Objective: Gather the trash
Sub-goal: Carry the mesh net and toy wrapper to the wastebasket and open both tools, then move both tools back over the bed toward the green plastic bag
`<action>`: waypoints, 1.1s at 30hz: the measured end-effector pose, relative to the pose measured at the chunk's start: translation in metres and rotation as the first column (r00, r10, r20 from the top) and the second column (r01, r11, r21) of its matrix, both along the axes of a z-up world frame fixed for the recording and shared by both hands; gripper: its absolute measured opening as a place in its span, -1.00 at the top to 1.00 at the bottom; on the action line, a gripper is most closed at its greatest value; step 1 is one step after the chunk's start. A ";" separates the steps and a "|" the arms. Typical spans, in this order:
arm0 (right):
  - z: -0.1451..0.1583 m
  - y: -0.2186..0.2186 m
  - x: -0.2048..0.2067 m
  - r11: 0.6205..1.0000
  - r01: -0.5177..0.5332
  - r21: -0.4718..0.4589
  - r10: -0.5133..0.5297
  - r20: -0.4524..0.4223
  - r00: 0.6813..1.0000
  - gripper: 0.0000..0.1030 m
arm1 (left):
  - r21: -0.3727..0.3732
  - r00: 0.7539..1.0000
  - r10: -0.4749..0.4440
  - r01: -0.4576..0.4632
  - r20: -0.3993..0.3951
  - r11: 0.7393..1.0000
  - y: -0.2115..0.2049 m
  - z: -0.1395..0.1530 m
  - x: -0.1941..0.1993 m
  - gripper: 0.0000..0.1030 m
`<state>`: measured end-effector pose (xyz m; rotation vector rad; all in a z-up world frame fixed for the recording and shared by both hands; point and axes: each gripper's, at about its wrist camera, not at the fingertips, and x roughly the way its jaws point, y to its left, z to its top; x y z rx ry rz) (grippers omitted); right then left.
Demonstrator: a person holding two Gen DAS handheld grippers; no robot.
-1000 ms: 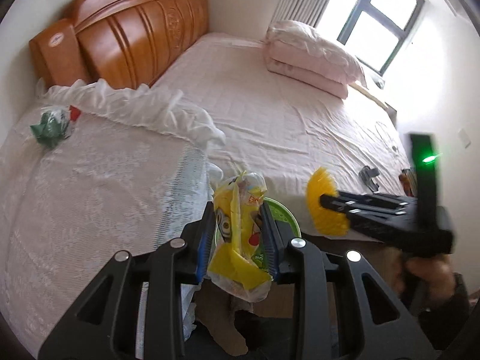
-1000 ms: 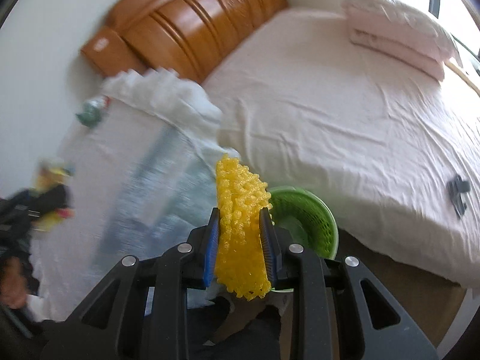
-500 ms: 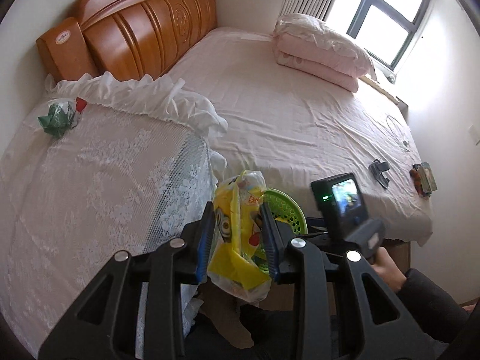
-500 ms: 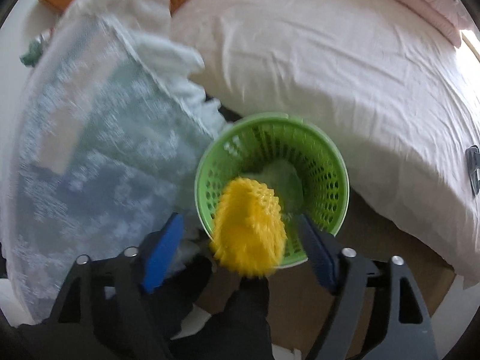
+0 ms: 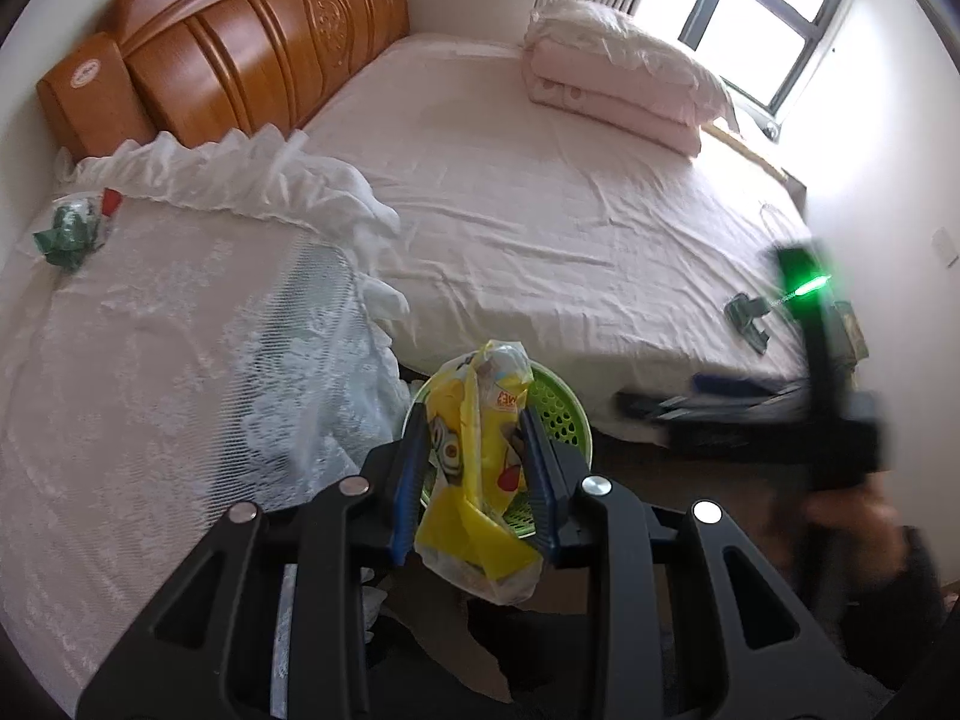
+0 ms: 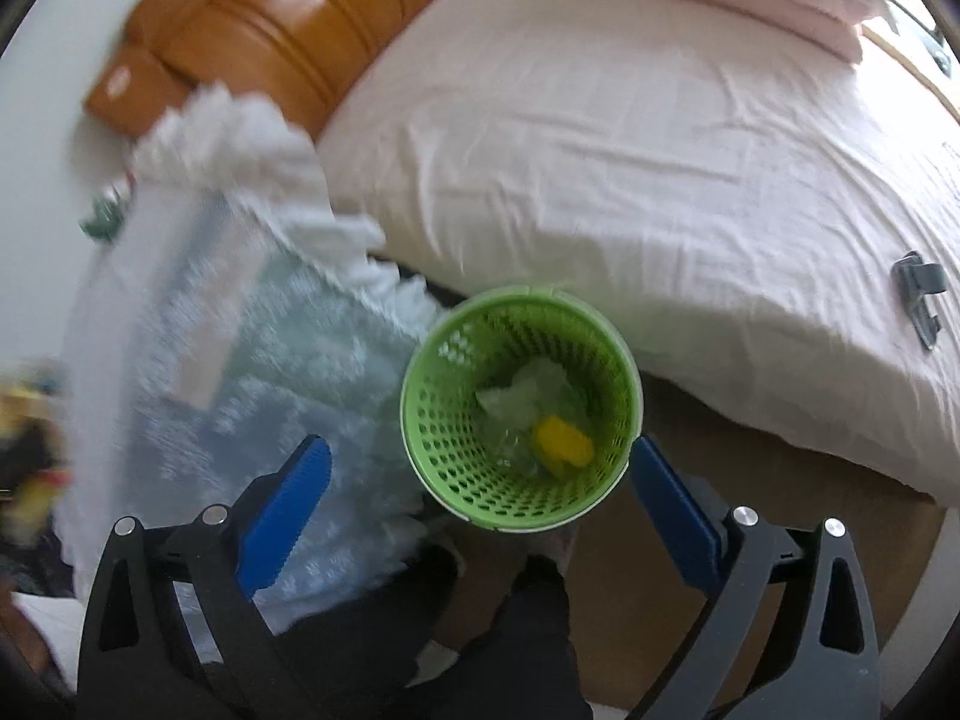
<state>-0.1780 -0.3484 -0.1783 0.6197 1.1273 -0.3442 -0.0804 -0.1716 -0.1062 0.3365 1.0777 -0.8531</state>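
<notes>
My left gripper [image 5: 477,450] is shut on a yellow cartoon snack bag [image 5: 474,480], held above the green perforated basket [image 5: 561,414] on the floor beside the bed. My right gripper [image 6: 480,462] is open and empty, straddling the green basket [image 6: 444,420] from above. A yellow foam net [image 6: 561,444] lies inside the basket on crumpled clear plastic [image 6: 528,390]. A green and red crumpled wrapper [image 5: 72,228] lies on the lace-covered table at far left. The right gripper also shows blurred in the left wrist view [image 5: 672,399].
The lace-covered table [image 5: 150,372] is at left, the pink-sheeted bed [image 5: 540,210] ahead with folded bedding [image 5: 618,90] near the window. A grey clip [image 6: 918,288] lies on the bed at right. A wooden headboard [image 5: 240,48] stands behind.
My right gripper opened and the yellow foam net dropped into the basket. The right gripper then moved back up and to the right. My left gripper still holds the snack bag.
</notes>
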 end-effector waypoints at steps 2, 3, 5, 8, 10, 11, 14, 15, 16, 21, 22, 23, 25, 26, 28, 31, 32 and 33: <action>0.019 -0.006 -0.008 0.999 0.013 -0.031 -0.013 0.029 1.000 -0.95 | 0.027 1.000 -0.013 0.013 -0.005 1.000 -0.012 -0.013 -0.001 0.42; 0.028 -0.009 -0.012 0.999 0.019 -0.043 -0.017 0.039 0.999 -0.95 | 0.041 1.000 -0.018 0.018 -0.008 0.999 -0.017 -0.020 -0.001 0.42; 0.042 -0.016 -0.020 0.997 0.042 -0.068 -0.038 0.063 0.997 -0.95 | 0.073 0.999 -0.033 0.034 -0.025 0.997 -0.031 -0.040 -0.002 0.42; 0.053 -0.025 -0.031 0.995 0.072 -0.068 -0.066 0.083 0.994 -0.95 | 0.121 0.998 -0.054 0.058 -0.038 0.991 -0.049 -0.070 -0.004 0.42; 0.055 -0.030 -0.036 0.994 0.086 -0.067 -0.081 0.081 0.993 -0.95 | 0.162 0.996 -0.067 0.076 -0.055 0.984 -0.061 -0.096 -0.006 0.39; 0.055 -0.033 -0.039 0.993 0.092 -0.073 -0.087 0.073 0.994 -0.95 | 0.180 0.995 -0.071 0.082 -0.067 0.980 -0.067 -0.108 -0.007 0.26; 0.052 -0.035 -0.047 0.992 0.092 -0.086 -0.088 0.050 0.995 -0.95 | 0.240 0.994 -0.059 0.080 -0.092 0.968 -0.078 -0.144 -0.008 -0.50; 0.051 -0.035 -0.050 0.992 0.093 -0.090 -0.090 0.043 0.995 -0.95 | 0.249 0.995 -0.056 0.075 -0.082 0.966 -0.081 -0.153 -0.010 -0.56; 0.049 -0.035 -0.053 0.991 0.095 -0.094 -0.092 0.034 0.995 -0.95 | 0.258 0.995 -0.057 0.076 -0.079 0.963 -0.083 -0.159 -0.011 -0.57; 0.041 -0.038 -0.065 0.989 0.104 -0.101 -0.105 -0.001 0.994 -0.95 | 0.266 0.992 -0.038 0.068 -0.117 0.961 -0.087 -0.169 -0.014 -0.80; 0.040 -0.039 -0.066 0.989 0.105 -0.101 -0.106 -0.003 0.994 -0.95 | 0.251 0.992 -0.032 0.062 -0.120 0.966 -0.087 -0.166 -0.014 -0.83; 0.041 -0.040 -0.067 0.989 0.108 -0.101 -0.109 -0.001 0.994 -0.95 | 0.234 0.993 -0.026 0.053 -0.117 0.971 -0.087 -0.162 -0.014 -0.84; 0.042 -0.040 -0.067 0.989 0.110 -0.099 -0.110 0.007 0.994 -0.95 | 0.207 0.995 -0.013 0.034 -0.102 0.978 -0.084 -0.152 -0.013 -0.84; 0.043 -0.040 -0.066 0.989 0.110 -0.099 -0.110 0.010 0.994 -0.95 | 0.194 0.996 -0.007 0.025 -0.091 0.981 -0.082 -0.145 -0.013 -0.84; 0.047 -0.039 -0.064 0.989 0.106 -0.098 -0.104 0.028 0.994 -0.95 | 0.180 0.998 0.000 0.011 -0.064 0.984 -0.079 -0.131 -0.012 -0.84; 0.060 -0.034 -0.056 0.990 0.086 -0.111 -0.080 0.060 0.995 -0.95 | 0.126 1.000 0.019 -0.017 -0.015 0.992 -0.068 -0.097 -0.008 -0.85; 0.065 -0.032 -0.053 0.990 0.078 -0.121 -0.070 0.070 0.995 -0.95 | 0.103 1.000 0.029 -0.028 -0.004 0.994 -0.063 -0.085 -0.007 -0.85; 0.071 -0.029 -0.050 0.989 0.069 -0.133 -0.059 0.079 0.995 -0.95 | 0.083 0.999 0.039 -0.039 0.006 0.996 -0.058 -0.073 -0.004 -0.85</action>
